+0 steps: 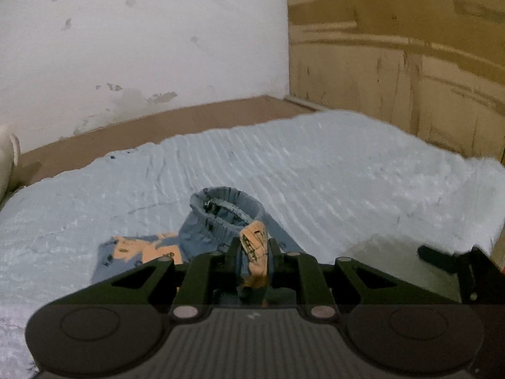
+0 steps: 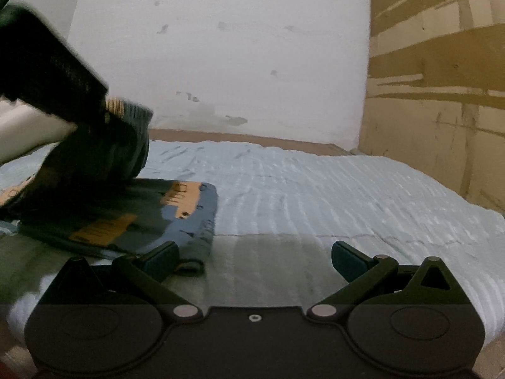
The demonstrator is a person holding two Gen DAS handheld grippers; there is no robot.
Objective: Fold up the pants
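The left gripper (image 1: 254,246) is clenched on a fold of the pants (image 1: 221,221), whose waistband stands open at 12 o'clock from it. The right gripper (image 2: 255,252) gapes, holding nothing, pants at its 10 o'clock. Bare blanket (image 2: 347,195) spreads toward 2 o'clock.

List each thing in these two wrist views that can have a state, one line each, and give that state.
Left gripper: shut on a bunched fold of the pants.
Right gripper: open, nothing between its fingers.
Small blue pants with orange patches: partly lifted, elastic waistband gaping open, rest lying on the bedspread.
Pale blue ribbed bedspread: spread out, lightly wrinkled.
White wall: scuffed, paint flaking near the bottom.
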